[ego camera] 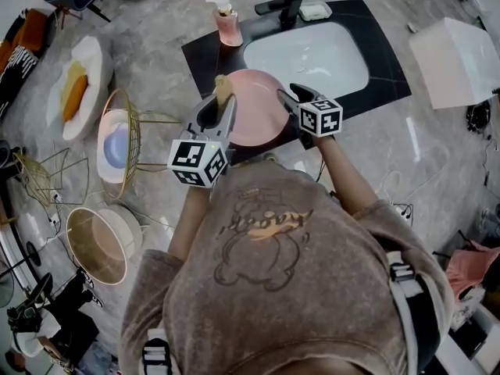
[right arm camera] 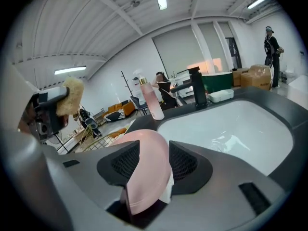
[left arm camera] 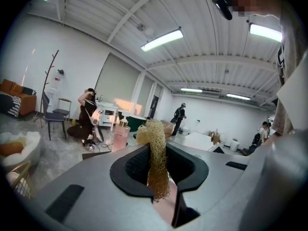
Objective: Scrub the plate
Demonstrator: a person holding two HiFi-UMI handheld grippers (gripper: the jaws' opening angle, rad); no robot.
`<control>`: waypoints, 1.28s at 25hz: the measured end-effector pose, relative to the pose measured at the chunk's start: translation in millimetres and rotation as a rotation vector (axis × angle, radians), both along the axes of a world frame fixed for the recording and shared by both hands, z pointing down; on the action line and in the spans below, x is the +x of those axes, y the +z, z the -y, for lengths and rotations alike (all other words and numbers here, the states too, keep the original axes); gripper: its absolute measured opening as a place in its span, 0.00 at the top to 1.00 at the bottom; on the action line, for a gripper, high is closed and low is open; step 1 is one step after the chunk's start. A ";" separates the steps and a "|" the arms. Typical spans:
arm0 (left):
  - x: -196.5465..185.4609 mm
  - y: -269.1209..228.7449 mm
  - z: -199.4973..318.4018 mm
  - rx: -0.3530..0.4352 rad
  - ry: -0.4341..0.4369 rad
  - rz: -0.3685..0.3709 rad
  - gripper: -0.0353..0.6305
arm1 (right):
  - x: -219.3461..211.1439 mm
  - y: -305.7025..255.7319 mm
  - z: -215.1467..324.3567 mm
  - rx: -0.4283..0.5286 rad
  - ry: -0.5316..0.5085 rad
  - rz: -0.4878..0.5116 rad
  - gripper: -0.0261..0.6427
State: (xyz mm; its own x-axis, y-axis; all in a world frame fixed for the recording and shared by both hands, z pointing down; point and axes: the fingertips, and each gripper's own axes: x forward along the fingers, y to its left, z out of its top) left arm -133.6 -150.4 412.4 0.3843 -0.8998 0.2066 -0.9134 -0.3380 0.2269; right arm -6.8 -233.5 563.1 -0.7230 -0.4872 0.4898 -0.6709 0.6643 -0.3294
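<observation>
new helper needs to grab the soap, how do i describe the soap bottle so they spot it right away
Find the white sink set in the black countertop. At its far left corner, just left of the black faucet, stands the soap bottle: the only tall pink bottle there, with a white pump on top.

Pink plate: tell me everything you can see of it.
The pink plate is round, shallow and smooth, with a plain rim; ceramic or plastic, hard to say. It looks bare, face up, over the black counter just in front of the white sink. Its right rim sits between the wide-set jaws of the right gripper. The fibrous scrubber in the left gripper is at its left rim; contact unclear.
</observation>
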 end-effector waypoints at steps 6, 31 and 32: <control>-8.9 3.9 1.2 -0.015 -0.018 0.004 0.83 | -2.8 45.8 6.4 -0.123 -0.024 -0.048 0.70; -27.6 10.7 -8.7 -0.039 -0.091 0.013 0.83 | -10.9 81.4 17.7 -0.238 -0.078 -0.144 0.90; -27.4 10.8 -9.1 -0.039 -0.091 0.011 0.83 | -10.7 79.7 17.2 -0.246 -0.072 -0.129 0.90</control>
State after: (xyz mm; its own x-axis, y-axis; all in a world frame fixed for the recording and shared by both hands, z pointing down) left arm -161.0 -141.3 423.1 0.2986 -0.9221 0.2461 -0.9426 -0.2445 0.2276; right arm -17.5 -250.7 642.8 -0.6754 -0.2917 0.6773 -0.6716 0.6228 -0.4014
